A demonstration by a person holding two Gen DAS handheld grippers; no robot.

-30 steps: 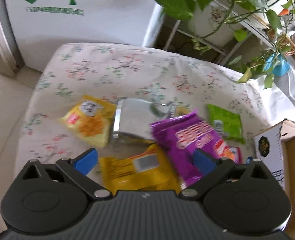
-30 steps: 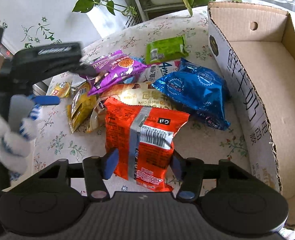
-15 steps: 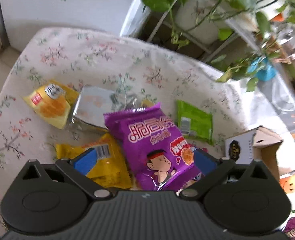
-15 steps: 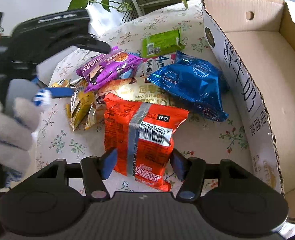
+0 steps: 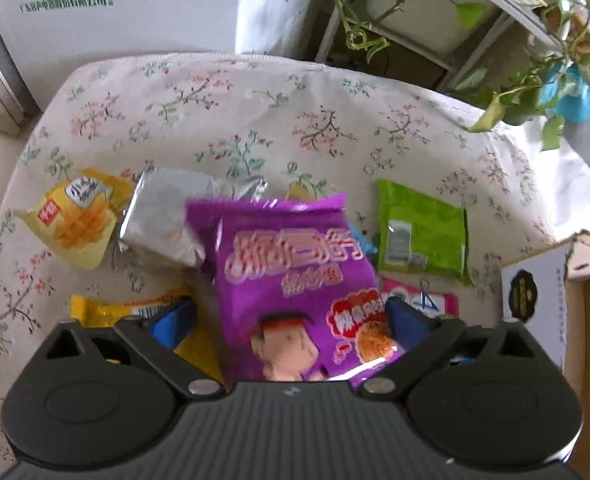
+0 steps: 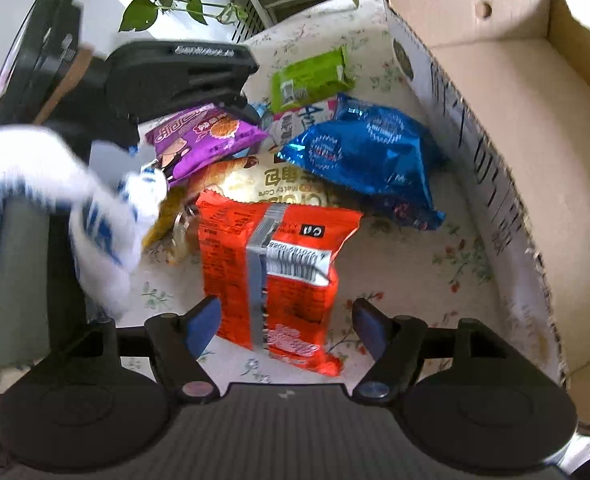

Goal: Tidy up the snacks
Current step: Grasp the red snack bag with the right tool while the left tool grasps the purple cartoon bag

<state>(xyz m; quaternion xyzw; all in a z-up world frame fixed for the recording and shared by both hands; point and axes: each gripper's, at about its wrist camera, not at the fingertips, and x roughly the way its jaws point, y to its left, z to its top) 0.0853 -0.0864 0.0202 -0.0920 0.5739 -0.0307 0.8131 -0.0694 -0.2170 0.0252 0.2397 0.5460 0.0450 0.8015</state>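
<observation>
Two handheld grippers work over a floral-clothed table (image 5: 255, 112). Left gripper (image 5: 291, 316): its jaws have just been closing around a purple snack packet (image 5: 291, 276) that lies between the blue pads; the right pad seems to meet the packet's edge, the left pad stands clear, so no firm grip shows. Right gripper (image 6: 283, 322): its jaws have just been opening, and a red packet (image 6: 275, 264) lies loose between the parted pads on the cloth. Beyond it sit a cream bread packet (image 6: 271, 188), a blue packet (image 6: 367, 164) and a green packet (image 6: 311, 78). An open cardboard box (image 6: 515, 120) stands just to the right. A white-gloved hand (image 6: 75, 208) holds the left gripper.
</observation>
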